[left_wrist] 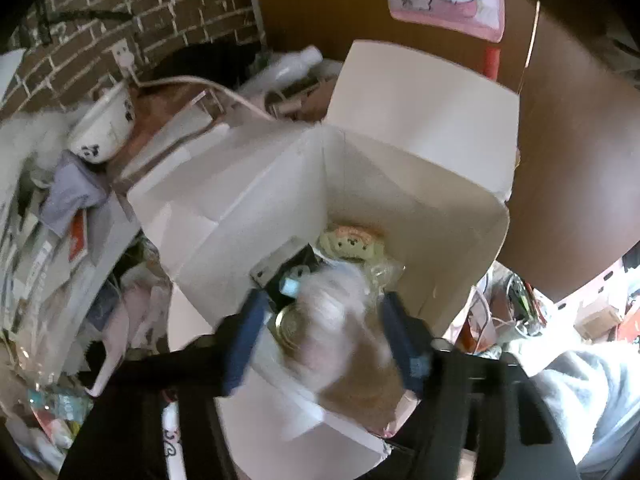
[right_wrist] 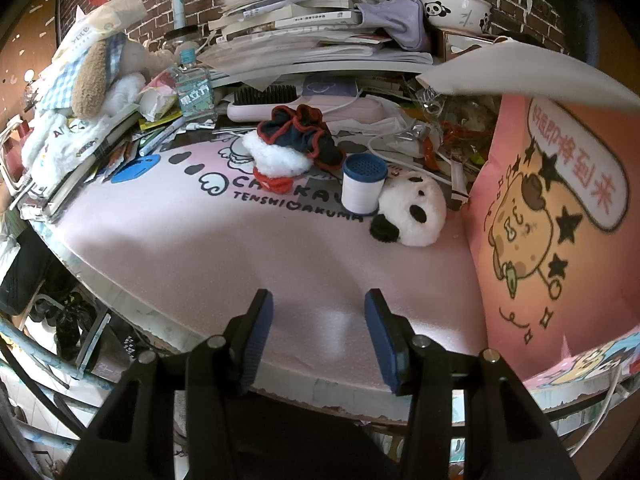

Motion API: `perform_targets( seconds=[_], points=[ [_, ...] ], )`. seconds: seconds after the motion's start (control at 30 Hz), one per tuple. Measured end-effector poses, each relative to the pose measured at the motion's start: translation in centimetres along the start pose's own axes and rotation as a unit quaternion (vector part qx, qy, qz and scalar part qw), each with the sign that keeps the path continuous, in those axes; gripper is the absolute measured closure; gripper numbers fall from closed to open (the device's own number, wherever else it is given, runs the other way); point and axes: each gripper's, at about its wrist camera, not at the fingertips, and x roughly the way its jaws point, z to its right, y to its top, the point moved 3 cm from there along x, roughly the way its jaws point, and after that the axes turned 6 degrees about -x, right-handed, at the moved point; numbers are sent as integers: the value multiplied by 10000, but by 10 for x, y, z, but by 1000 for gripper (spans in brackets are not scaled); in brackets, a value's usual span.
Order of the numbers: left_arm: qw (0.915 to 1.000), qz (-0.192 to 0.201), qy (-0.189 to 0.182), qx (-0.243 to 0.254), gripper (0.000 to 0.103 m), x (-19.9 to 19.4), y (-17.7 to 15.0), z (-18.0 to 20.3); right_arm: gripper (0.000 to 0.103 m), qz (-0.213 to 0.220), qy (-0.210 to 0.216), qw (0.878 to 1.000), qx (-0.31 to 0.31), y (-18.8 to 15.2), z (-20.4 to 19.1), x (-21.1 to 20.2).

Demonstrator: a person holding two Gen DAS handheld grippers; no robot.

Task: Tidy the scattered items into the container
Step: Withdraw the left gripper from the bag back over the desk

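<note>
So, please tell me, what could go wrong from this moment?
1. The blurred fluffy item sits between the left gripper fingers above the open white box; whether it is gripped is unclear, and it might catch the near flap instead of dropping in.
2. The panda plush leans against the blue-capped white cylinder; when the open right gripper takes one, the other may topple or roll across the pink mat.

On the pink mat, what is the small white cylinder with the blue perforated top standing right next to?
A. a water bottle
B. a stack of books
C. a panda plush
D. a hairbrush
C: the white cylinder stands upright on the pink mat, with the panda plush lying against its right side.
</note>
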Motion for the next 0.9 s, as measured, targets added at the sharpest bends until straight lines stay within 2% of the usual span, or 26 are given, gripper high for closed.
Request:
perform_targets(
  seconds=[0.03, 0.13, 0.2, 0.23, 0.4, 0.47, 0.63, 0.73, 0.9],
  points=[
    [10000, 60, 11, 16, 32, -3, 1, 0, 59, -1, 6, 10000, 1, 0, 0, 0],
    [9999, 153, -43, 10, 32, -11, 2, 0, 59, -1, -2, 10000, 4, 0, 0, 0],
    [9998, 192, -27, 10, 26, -14, 1, -2, 59, -3, -4, 10000, 11, 0, 0, 0],
    [9997, 236, 9, -17, 19, -16, 1, -4, 59, 1, -5, 10000, 9, 0, 0, 0],
    [9982, 452, 281, -279, 18, -29, -4, -25, 59, 88, 4, 9999, 76, -3, 1, -3],
    [9957, 556, 572, -472, 18, -36, -9, -38, 59, 158, -2, 9998, 154, -5, 4, -4],
    [9845, 860, 1099, -1059, 18, -50, -30, -75, 59, 327, 64, 9984, 451, -7, 11, -5],
    [9749, 964, 1437, -1401, 18, -53, -54, -96, 59, 404, 46, 9977, 535, -6, 12, -4],
    [9650, 1066, 1497, -1872, 18, -47, -93, -119, 59, 498, -43, 9966, 658, 0, 10, 1]
  ],
)
